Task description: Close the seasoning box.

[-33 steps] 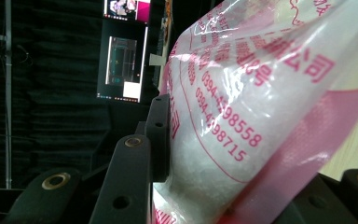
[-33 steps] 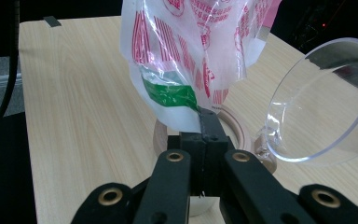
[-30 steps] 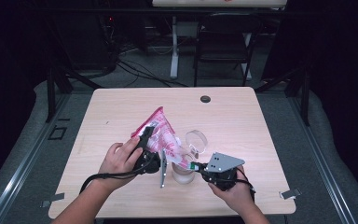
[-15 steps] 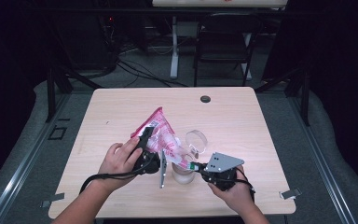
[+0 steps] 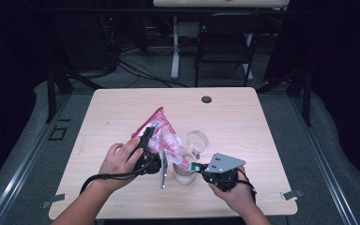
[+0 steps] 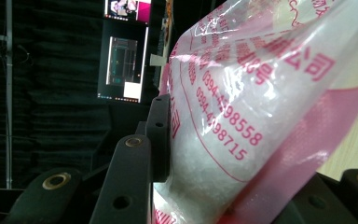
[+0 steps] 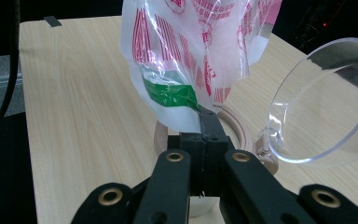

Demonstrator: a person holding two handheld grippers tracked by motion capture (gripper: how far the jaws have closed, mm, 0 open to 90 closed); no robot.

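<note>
A clear plastic bag (image 5: 163, 132) with pink and red print, holding white granules, hangs tilted over a small glass jar (image 5: 184, 176) near the table's front. My left gripper (image 5: 148, 138) is shut on the bag's body; in the left gripper view the bag (image 6: 261, 112) bulges between the black jaws of the left gripper (image 6: 256, 168). My right gripper (image 5: 195, 166) is shut on the bag's lower green-printed corner, right above the jar's mouth. In the right gripper view the right gripper (image 7: 208, 122) pinches the bag (image 7: 191, 46) over the jar's rim (image 7: 235, 127). The jar's clear hinged lid (image 7: 326, 102) stands swung open.
The wooden table (image 5: 262, 136) has bare room to the left, right and back. A small black round disc (image 5: 206, 99) lies near its far edge. A dark chair (image 5: 225, 42) and cables stand on the floor beyond the table.
</note>
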